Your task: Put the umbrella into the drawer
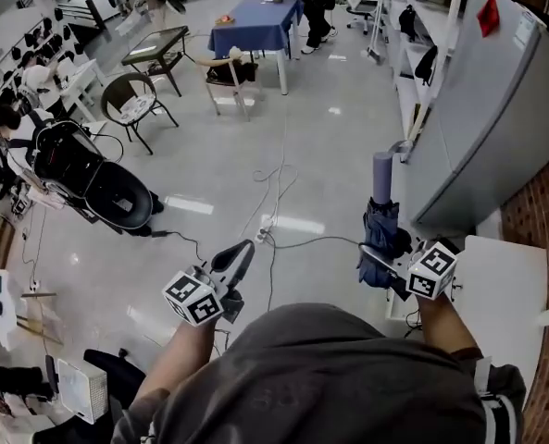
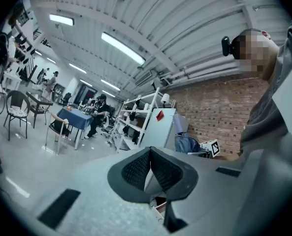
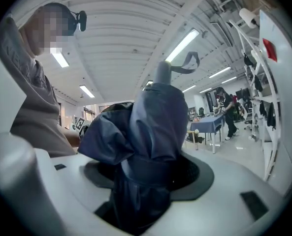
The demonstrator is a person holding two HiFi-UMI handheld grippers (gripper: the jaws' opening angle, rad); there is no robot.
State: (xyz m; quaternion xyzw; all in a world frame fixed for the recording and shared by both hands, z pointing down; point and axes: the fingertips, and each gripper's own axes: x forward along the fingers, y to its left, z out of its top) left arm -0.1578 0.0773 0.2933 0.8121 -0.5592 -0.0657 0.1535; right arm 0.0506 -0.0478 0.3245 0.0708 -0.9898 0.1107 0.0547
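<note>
At right, above the floor: right tool [image 1: 380, 257], held level, clamped on folded blue umbrella [image 1: 381, 215], its near end hidden. At left: left tool [image 1: 245, 249], level, jaws together, empty.

We see one umbrella [image 1: 382, 213] and two grippers, the left gripper [image 1: 244, 251] and the right gripper [image 1: 376, 259]. We count one blue table [image 1: 255, 26], one glass table [image 1: 158, 43], one dark chair [image 1: 135, 102], one wooden chair [image 1: 226, 70] and one grey cabinet [image 1: 496, 109].

no legible text, label, brand or number anywhere
</note>
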